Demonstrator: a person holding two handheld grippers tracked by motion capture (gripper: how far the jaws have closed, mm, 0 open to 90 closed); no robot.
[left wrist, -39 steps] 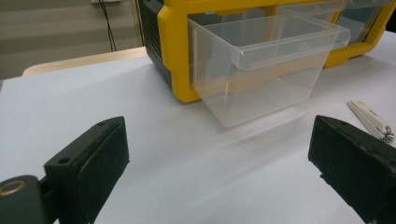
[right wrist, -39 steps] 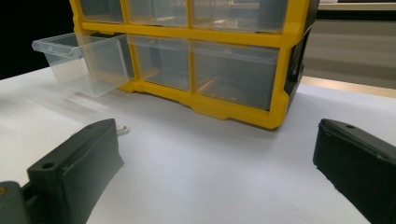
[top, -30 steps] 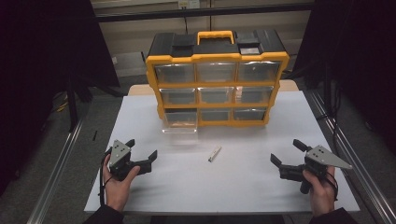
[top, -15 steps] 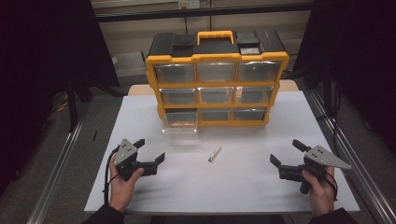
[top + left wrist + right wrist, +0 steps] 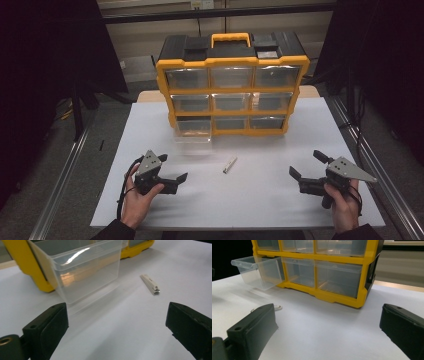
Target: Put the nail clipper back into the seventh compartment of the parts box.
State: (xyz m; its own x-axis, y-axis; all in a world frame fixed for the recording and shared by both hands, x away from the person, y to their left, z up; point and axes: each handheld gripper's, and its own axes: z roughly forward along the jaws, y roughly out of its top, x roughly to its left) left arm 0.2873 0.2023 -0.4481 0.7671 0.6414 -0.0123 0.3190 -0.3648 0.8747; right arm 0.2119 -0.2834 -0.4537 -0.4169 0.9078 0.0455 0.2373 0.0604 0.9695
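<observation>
Currently, item 1: left gripper (image 5: 172,176), held in the person's left hand (image 5: 137,200) at the near-left of the white table (image 5: 260,210); jaws wide apart, nothing between them; compared with 1 second ago it has shifted inward and forward, towards the table's middle, its jaws now turned toward the nail clipper (image 5: 230,164); in the left gripper view the clipper (image 5: 150,284) lies ahead and slightly right of the gap, well apart from both jaws.

Item 2: right gripper (image 5: 306,172), near-right of the table; jaws likewise spread, empty; position unchanged over the same interval.

Item 3: nail clipper, small, pale, flat on the bare table between the 2 grippers and in front of the organiser; untouched; not moved.

Item 4: yellow-and-black drawer organiser (image 5: 232,62) at the far side, 3 rows of 3 clear drawers; bottom-left drawer (image 5: 194,131) pulled part-way out and apparently empty, seen close in the left gripper view (image 5: 82,270); the other 8 closed.

Assessment: the left gripper's approach suggests a pick-up of the clipper is starting, probable destination the open drawer; grasp not yet made; the clipper lies low and slim, so the jaws would need to come down close to the table surface.
</observation>
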